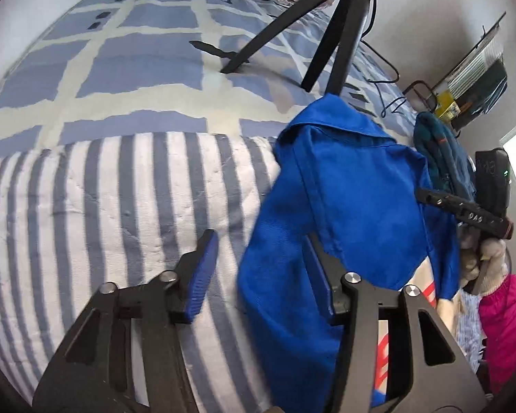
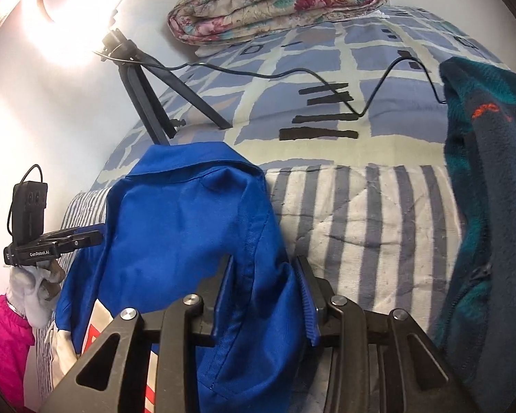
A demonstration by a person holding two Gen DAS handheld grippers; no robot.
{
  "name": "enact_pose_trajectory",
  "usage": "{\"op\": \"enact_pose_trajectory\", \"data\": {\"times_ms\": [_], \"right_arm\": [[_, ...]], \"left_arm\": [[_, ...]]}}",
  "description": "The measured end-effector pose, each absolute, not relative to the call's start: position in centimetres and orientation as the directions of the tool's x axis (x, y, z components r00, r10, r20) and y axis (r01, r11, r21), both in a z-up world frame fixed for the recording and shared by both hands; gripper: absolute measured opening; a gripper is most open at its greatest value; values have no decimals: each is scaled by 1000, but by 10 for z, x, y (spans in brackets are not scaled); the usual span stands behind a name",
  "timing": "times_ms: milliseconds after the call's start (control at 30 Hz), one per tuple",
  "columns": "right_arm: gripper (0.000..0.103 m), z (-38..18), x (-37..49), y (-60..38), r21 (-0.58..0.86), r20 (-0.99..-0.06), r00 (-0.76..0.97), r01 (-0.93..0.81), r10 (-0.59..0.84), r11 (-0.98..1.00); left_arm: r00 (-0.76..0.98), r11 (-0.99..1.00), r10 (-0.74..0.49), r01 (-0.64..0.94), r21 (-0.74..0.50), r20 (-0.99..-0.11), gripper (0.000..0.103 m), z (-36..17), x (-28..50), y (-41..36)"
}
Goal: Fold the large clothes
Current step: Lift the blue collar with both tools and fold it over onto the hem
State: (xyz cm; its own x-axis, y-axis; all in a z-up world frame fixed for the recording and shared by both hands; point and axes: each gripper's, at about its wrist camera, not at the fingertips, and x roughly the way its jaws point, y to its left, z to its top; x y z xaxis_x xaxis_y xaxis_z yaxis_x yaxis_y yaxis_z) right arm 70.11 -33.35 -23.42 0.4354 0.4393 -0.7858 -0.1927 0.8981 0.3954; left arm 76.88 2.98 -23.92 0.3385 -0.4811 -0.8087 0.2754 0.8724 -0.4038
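Blue fabric, a large jacket (image 2: 189,241), lies bunched on the striped quilt (image 2: 361,227). In your right wrist view it fills the lower centre, a fold between the parted fingers of your right gripper (image 2: 265,296), the pads not pressing. In your left wrist view the jacket (image 1: 344,199) sits right of centre, brushing the right finger of your left gripper (image 1: 258,278), which stands open over the quilt.

home bedroom: bed (image 1: 137,79) with patterned sheet, folded floral quilt (image 2: 275,3), striped blanket (image 1: 103,223)
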Motion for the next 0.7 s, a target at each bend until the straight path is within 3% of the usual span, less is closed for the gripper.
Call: {"op": "enact_pose_trajectory", "data": {"times_ms": [33,100,133,167,267,700], "right_arm": [[38,-235,700,-333,397,-784,437,-191,440,898],[38,-237,701,-332,408,-778,443,-182,445,895],[32,-236,700,-332,406,-778,447,-178,441,896],[17,-236,699,-330,403,-780,445,-178,439,898],[6,-229,694,-323,357,-801,439,-197,408,913],[3,-132,610,-311,269,-691,610,-280,388,921]], "left_arm": [[323,870,-487,265,-416,-812,16,-242,770,27],[325,877,-473,256,-406,-819,9,-242,769,22],[321,876,-474,266,-402,-820,5,-240,767,18],[328,881,-463,272,-387,-823,4,-239,766,15],[354,891,-444,273,-363,-823,1,-232,762,7],[489,872,-487,316,-374,-724,0,-157,671,16]]}}
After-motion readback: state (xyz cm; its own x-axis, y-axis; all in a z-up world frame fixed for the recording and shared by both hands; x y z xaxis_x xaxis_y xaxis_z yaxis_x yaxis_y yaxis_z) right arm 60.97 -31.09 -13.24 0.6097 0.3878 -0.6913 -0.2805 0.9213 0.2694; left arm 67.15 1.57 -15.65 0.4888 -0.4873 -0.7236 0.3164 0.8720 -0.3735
